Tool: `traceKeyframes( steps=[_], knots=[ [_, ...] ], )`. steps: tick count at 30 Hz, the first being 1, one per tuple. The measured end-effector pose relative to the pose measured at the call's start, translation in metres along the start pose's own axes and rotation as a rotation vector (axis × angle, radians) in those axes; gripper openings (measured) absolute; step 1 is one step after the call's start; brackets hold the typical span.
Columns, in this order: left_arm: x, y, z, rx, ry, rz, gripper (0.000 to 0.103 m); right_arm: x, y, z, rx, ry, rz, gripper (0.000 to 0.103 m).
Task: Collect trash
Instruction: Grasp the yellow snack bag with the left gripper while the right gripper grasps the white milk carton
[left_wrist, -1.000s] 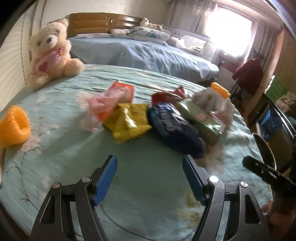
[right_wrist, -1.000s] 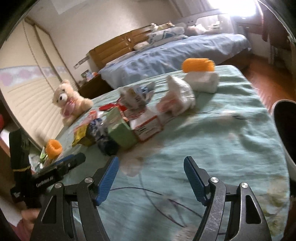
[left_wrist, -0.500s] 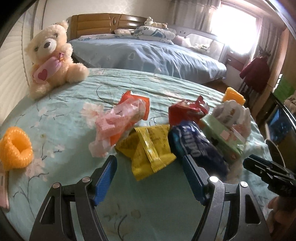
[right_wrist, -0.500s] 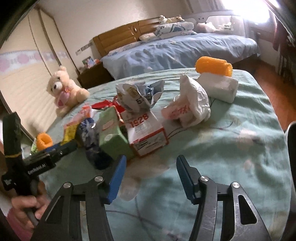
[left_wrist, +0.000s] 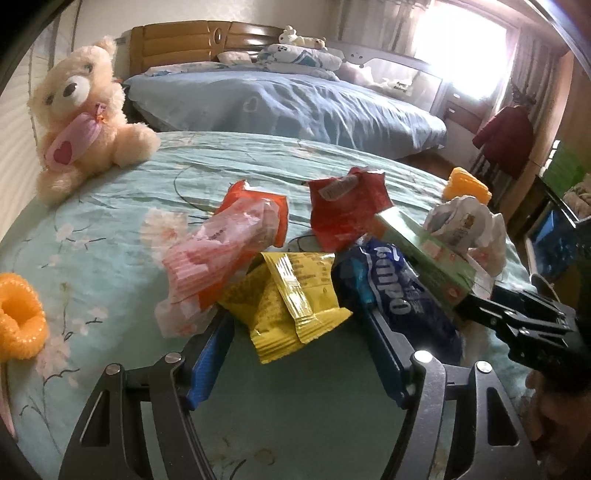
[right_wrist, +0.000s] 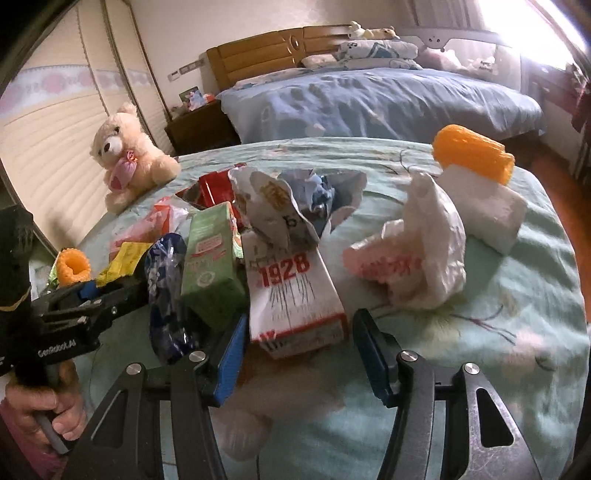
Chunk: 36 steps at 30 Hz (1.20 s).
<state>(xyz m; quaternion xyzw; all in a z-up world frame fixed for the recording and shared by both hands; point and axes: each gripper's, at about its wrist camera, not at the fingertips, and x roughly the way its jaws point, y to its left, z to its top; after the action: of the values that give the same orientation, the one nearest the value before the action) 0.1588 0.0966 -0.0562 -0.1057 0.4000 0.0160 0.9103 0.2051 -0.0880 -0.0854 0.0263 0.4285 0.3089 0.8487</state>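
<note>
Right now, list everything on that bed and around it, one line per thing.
teddy bear: 1, cream, far left of the green bedspread
orange rolls: 2, one on a white block, one at the left edge
yellow wrapper: 1, between the left fingers
pink-orange wrapper: 1, left of the yellow
red packet: 1, behind the pile
dark blue packet: 1, pile centre
green box: 1, beside the 1928 box
white bag: 1, right
blue bed: 1, behind
left gripper: closing, wrapper not pinched
right gripper: open at the 1928 box

Glossy plastic yellow wrapper (left_wrist: 291, 295), plush teddy bear (left_wrist: 81, 114)
</note>
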Motion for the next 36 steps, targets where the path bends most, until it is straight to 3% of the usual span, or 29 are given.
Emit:
traceKeyframes(
  steps=[2,6,9,18,30,36],
  knots=[
    [0.003,0.001,0.001,0.000,0.008,-0.012,0.058,0.002,0.000,0.001,-0.004,0.001,0.003,0.055],
    [0.008,0.000,0.003,0.009,0.030,-0.032,0.027,-0.002,0.000,0.000,0.002,-0.016,0.003,0.053],
    [0.008,0.000,0.003,0.013,0.027,-0.034,0.014,-0.010,-0.003,-0.005,0.023,-0.032,0.007,0.052],
    [-0.015,-0.004,-0.015,0.022,-0.021,-0.037,0.008,-0.049,-0.012,-0.034,0.089,-0.077,0.027,0.052],
    [-0.067,-0.037,-0.034,0.069,-0.074,-0.135,0.007,-0.088,-0.028,-0.057,0.154,-0.113,0.013,0.051],
    [-0.073,-0.059,-0.038,0.121,-0.073,-0.182,0.007,-0.106,-0.037,-0.068,0.171,-0.142,-0.009,0.051]
  ],
)
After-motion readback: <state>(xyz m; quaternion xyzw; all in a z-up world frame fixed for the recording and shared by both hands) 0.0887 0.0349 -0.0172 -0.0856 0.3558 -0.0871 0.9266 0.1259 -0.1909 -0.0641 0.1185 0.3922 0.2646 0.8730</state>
